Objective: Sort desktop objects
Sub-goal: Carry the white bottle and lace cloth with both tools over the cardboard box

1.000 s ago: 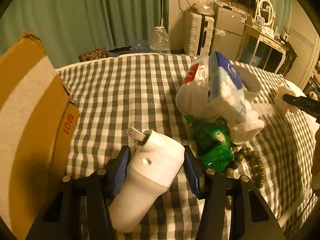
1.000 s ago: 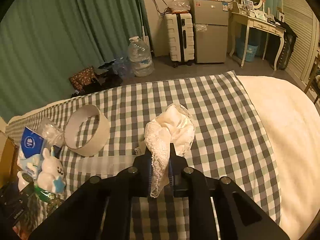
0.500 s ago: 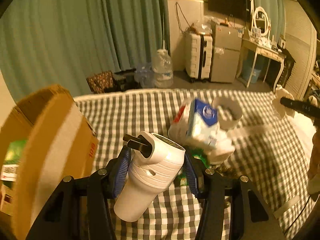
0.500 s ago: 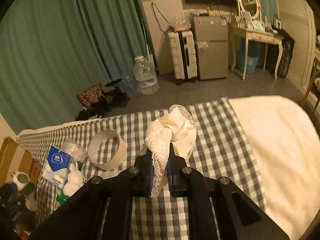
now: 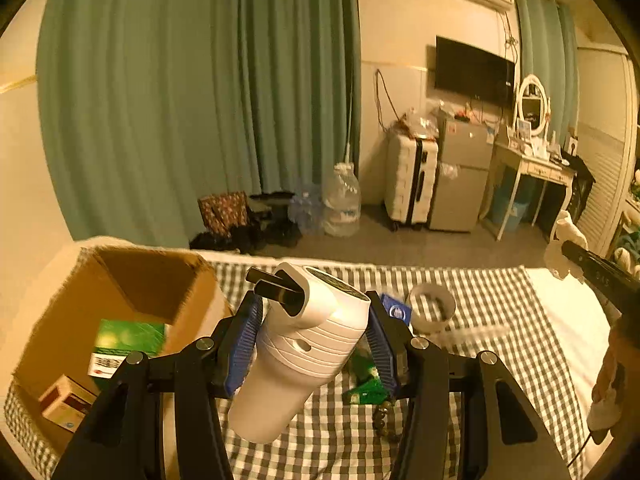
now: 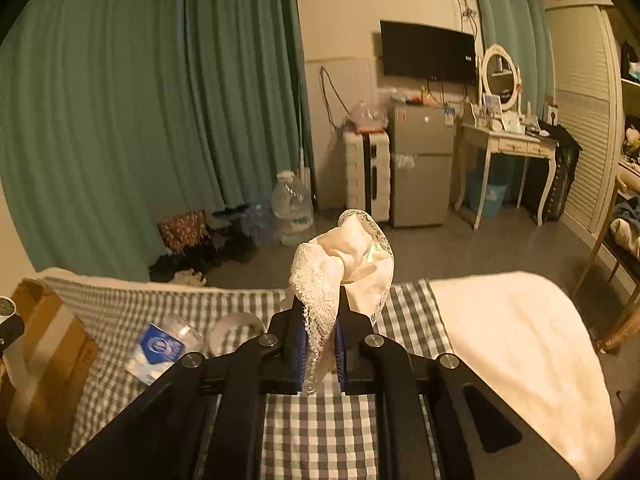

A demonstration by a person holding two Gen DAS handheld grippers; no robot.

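Left wrist view: the left gripper point(image 5: 314, 344) clamps a white tumbler point(image 5: 300, 356) between its blue pads, held tilted above the checked cloth point(image 5: 480, 360), beside an open box point(image 5: 132, 280) holding a green pack point(image 5: 128, 340) whose print is too blurred to read. Right wrist view: the right gripper point(image 6: 320, 344) pinches a lace cloth point(image 6: 344, 260); "10" shows on the box side.

You get dim, amber indoor light; fisheye bends edges into black corners; the near-left cardboard box point(image 5: 120, 320) blurs.
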